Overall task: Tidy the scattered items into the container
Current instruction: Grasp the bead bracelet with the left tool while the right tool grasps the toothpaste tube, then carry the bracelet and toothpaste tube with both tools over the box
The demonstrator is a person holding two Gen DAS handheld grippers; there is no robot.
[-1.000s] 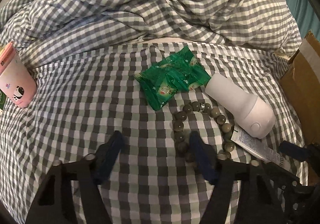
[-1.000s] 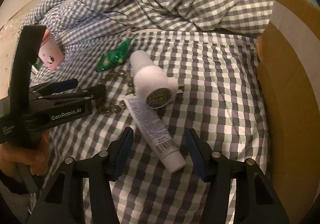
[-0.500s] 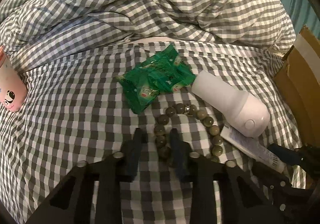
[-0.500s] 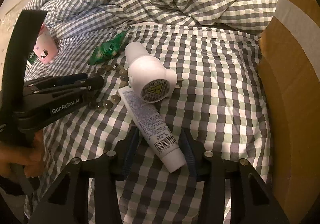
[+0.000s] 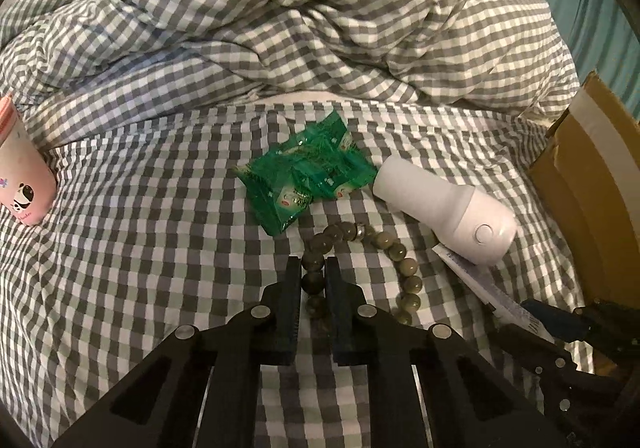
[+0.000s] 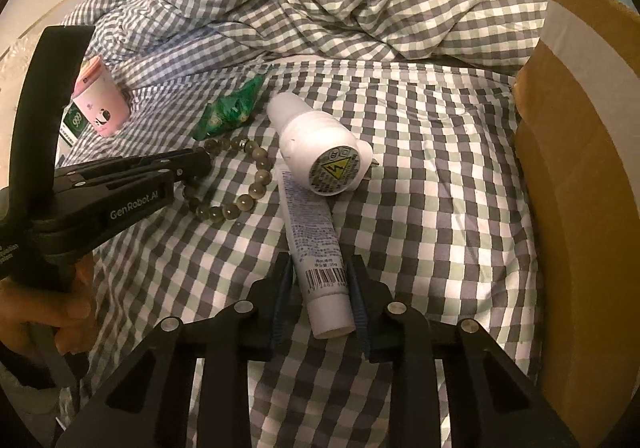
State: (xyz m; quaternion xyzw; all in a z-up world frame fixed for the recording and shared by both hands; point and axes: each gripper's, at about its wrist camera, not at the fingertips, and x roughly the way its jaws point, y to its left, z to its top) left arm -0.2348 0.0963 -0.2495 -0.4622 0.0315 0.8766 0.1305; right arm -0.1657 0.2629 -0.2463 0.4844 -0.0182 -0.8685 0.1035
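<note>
The bed [image 5: 160, 288] is covered in a grey-and-white checked sheet, with a rumpled duvet [image 5: 320, 28] of the same check heaped toward twelve o'clock. The brown cardboard box [image 6: 580, 188] with a strip of pale tape stands at my three o'clock, and I cannot see inside it.

By my reading the tidying has hardly begun: everything I can see lies on the bed, outside the box, and none of it is lifted yet.

My left hand-held gripper [image 5: 312, 280] is closed to a narrow gap on the near-left side of the green-grey beaded bracelet [image 5: 400, 260], a couple of beads pinched between the pads. My right hand-held gripper [image 6: 320, 296] is closing around the cap end of the white printed squeeze tube [image 6: 312, 240]; the tube lies between the pads, the right pad about touching it, a sliver of gap on the left.

Counting what is out:
- one bracelet, at the centre;
- one tube, at five o'clock of the bracelet;
- one white plastic handheld device [image 5: 448, 216] with a round button, lying at two o'clock of the bracelet and touching the tube's far end;
- one bundle of green foil sachets [image 5: 308, 176] at twelve o'clock, number inside unclear;
- one pink panda-print cup [image 5: 20, 176] at nine o'clock, well apart;
- one green-and-white packet [image 6: 72, 124] beside the cup.
</note>
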